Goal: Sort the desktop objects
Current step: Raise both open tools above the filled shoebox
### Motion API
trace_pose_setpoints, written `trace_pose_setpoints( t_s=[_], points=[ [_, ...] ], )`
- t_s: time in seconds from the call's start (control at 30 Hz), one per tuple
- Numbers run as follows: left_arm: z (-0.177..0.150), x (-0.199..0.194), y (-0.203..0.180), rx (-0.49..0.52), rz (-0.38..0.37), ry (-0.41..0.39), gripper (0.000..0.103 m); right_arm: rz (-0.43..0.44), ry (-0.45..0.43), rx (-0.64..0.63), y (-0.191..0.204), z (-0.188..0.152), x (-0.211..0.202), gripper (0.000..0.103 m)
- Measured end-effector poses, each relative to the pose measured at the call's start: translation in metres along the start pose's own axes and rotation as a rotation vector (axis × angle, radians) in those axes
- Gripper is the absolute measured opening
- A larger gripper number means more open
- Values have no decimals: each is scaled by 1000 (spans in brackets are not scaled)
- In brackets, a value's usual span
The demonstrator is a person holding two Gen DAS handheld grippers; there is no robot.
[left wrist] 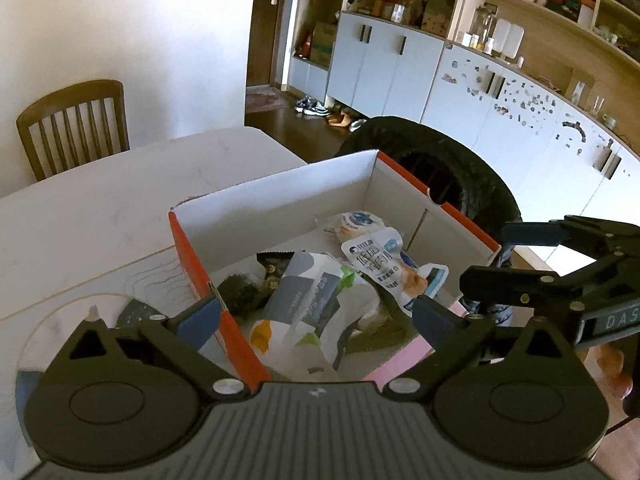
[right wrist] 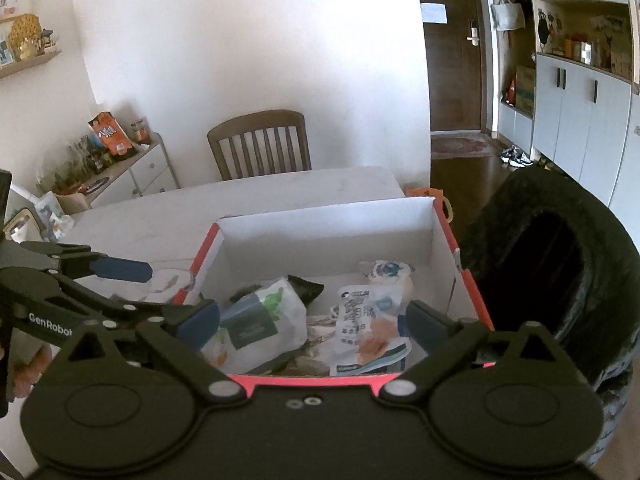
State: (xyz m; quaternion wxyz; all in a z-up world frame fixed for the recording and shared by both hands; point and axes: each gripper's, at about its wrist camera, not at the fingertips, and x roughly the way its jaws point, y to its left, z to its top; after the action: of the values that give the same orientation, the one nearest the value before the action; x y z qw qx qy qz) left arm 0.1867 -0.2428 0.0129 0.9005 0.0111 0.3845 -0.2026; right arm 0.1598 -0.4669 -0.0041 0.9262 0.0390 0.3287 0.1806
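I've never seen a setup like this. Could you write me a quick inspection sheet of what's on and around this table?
Surface: white table, mostly bare beyond the box.
Job's things: open orange-and-white cardboard box holding snack packets.
Clutter: printed mat left of the box.
Grippers: left gripper and right gripper both open, empty, above the box.
Cables: nothing seen.
Surroundings: wooden chair, black fuzzy seat, wall cabinets, shoes near the door.
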Motion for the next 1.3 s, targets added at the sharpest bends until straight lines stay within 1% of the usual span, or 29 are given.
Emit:
trace_pose_setpoints(
  t_s=[0.33, 0.43, 0.53, 0.63, 0.87, 1.3],
  points=[
    [-10, -18, -4, 4, -7, -4, 102, 5, -5, 19, 5, -7, -16, 101],
    [-11, -20, -3, -10, -17, 9, 102, 1, -4, 27, 4, -9, -19, 101],
    [-12, -22, -4, -6, 3, 13, 102, -1, -1, 39, 2, -11, -21, 101],
    [-13, -23, -5, -4, 24, 17, 102, -5, 0, 43, 2, -13, -23, 101],
    [-14, -20, -2, -25, 40, 34, 102, -8, 2, 40, 3, -15, -22, 101],
    [-16, -14, -1, -24, 32, 61, 102, -4, 19, 60, 1, -13, -18, 101]
  ],
)
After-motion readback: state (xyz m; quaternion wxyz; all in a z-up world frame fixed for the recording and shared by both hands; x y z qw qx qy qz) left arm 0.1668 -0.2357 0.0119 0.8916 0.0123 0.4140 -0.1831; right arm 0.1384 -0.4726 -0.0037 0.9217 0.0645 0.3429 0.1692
